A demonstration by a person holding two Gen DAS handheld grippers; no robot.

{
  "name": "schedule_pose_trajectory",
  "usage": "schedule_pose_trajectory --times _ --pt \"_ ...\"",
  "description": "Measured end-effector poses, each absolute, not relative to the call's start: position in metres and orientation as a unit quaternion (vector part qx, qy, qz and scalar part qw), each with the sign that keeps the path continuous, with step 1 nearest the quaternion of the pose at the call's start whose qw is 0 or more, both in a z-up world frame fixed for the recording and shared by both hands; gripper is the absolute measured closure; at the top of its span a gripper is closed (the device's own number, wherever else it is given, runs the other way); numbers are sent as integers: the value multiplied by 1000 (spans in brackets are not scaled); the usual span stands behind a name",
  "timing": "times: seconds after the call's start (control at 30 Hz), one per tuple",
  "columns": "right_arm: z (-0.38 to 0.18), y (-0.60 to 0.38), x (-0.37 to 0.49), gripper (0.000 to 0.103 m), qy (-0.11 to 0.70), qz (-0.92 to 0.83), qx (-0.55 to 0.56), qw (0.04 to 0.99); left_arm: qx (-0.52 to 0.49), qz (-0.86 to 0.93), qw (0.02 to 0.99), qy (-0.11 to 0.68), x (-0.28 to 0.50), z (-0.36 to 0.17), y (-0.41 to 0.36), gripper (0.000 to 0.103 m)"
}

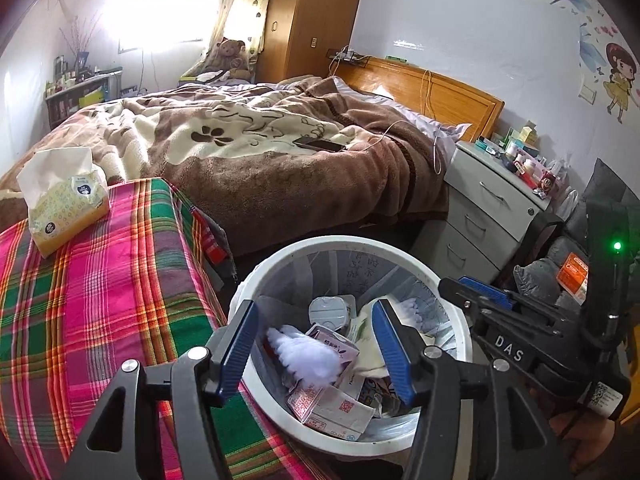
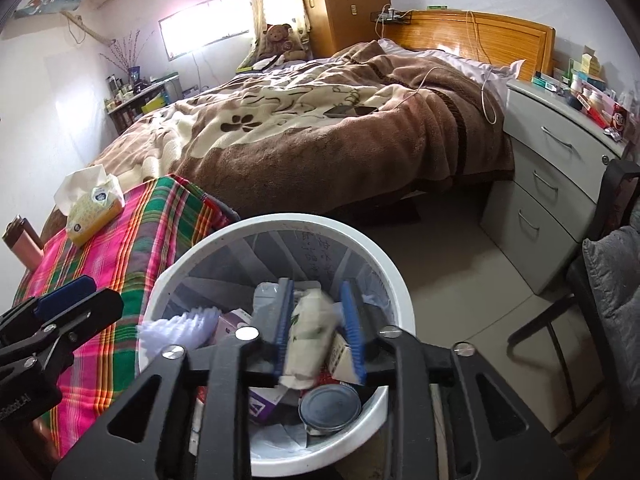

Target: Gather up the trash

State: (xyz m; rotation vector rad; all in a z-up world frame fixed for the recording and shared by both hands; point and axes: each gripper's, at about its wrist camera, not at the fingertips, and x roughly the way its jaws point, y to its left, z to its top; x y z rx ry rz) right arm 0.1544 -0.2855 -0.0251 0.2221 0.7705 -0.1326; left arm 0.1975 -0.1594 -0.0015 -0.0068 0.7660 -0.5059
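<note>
A crumpled paper wad [image 2: 306, 336] is clamped between the narrowed jaws of the right gripper [image 2: 318, 332], directly above the white trash bin [image 2: 396, 280]. The left gripper [image 1: 314, 354] is held wide open and empty over the bin, where a white foam piece [image 1: 306, 354] is seen between its fingers, apparently falling.

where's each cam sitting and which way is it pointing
Left wrist: above the round white trash bin, facing the bed; the open left gripper and the right gripper show.
Right wrist: over the same bin; the right gripper holds a crumpled white paper wad.
Shared: bin, brown blanket bed, plaid cloth.
</note>
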Motion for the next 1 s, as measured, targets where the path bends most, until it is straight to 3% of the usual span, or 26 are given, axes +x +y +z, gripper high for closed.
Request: schedule_pose_trajectory --times 0.43,0.57,0.8,0.87,1.0 --pt "-17 -277 142 69 354 -55 116 926 -1 -217 910 354 177 9 -141 38" --pt "-13 -269 134 61 342 -41 118 931 -6 -201 917 346 163 15 -128 38" --pt "-11 -249 116 57 325 -12 113 939 -8 -159 930 332 135 21 -105 38" --pt "-11 -242 110 48 318 -2 108 942 -8 -144 935 325 127 22 -96 38" --pt "-9 -231 100 43 302 17 107 947 -7 -118 942 315 110 24 -83 38"
